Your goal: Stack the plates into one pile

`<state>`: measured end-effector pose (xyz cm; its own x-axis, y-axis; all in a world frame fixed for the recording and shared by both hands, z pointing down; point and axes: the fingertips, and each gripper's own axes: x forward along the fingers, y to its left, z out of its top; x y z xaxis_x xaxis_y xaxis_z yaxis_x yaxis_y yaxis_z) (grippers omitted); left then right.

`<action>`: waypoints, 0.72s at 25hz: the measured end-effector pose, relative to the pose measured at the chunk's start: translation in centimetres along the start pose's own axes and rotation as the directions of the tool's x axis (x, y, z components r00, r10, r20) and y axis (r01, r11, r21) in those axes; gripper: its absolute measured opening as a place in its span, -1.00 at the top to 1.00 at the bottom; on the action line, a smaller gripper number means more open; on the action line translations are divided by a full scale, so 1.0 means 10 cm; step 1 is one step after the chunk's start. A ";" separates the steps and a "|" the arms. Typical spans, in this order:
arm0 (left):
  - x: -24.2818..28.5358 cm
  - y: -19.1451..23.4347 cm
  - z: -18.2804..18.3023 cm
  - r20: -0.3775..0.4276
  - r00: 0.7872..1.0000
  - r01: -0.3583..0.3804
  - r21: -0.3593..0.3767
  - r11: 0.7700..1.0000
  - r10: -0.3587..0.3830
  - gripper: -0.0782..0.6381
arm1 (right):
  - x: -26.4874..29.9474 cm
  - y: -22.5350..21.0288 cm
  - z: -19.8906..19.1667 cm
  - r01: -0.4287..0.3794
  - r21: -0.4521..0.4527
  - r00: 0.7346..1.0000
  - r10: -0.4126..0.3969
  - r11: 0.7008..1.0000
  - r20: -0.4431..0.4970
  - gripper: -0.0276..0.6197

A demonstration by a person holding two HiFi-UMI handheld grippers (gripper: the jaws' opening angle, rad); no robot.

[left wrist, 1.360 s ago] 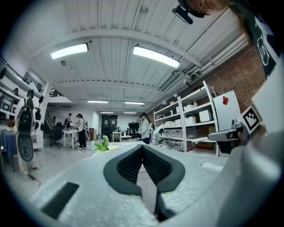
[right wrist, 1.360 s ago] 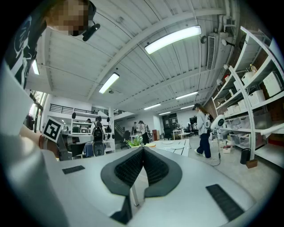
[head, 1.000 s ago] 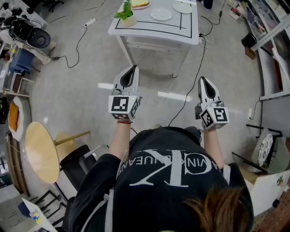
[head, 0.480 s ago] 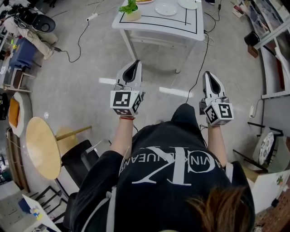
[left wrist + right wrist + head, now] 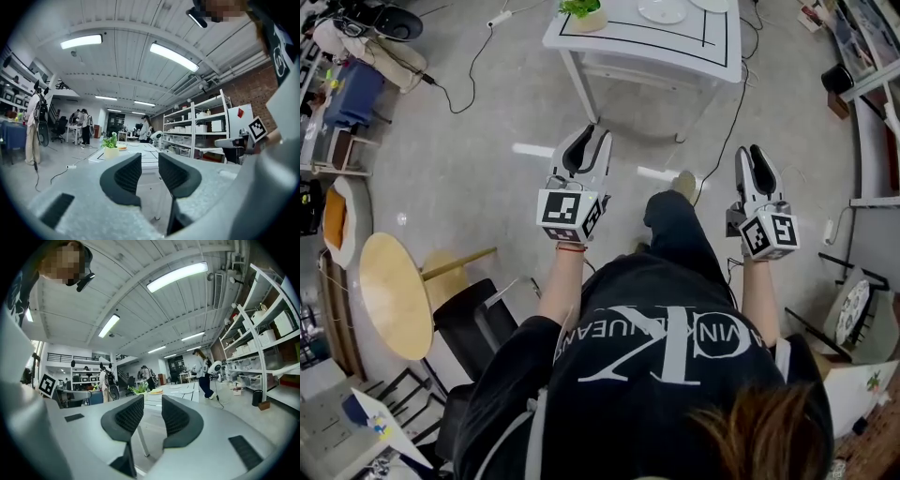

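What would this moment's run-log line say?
stage: before first grasp | left gripper: jaws just opened, nothing between | right gripper: jaws just opened, nothing between | plates: on white table ahead, untouched

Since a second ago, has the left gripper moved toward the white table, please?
No. The left gripper still ends just below the white table leg; its empty jaws have just opened.

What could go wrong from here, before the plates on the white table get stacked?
1. A cable trails over the floor from the table towards the person's foot. A step could snag it, and perhaps tug at whatever it is plugged into.
2. The potted plant stands at the table's near left corner, left of the plates. A careless reach from that side might knock it over.
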<state>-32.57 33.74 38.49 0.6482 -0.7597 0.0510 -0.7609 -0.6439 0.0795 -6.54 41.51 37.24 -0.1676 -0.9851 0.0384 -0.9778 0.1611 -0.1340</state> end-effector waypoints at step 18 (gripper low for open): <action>1.72 0.42 0.21 -0.026 1.000 -0.014 -0.029 0.999 0.013 0.49 | 1.46 -0.84 0.14 -0.071 0.001 0.996 0.071 0.997 -0.045 0.59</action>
<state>-24.66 17.80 37.63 0.6386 -0.7656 0.0780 -0.7688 -0.6304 0.1072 -0.58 25.71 37.55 -0.2421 -0.9674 0.0737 -0.9633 0.2306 -0.1372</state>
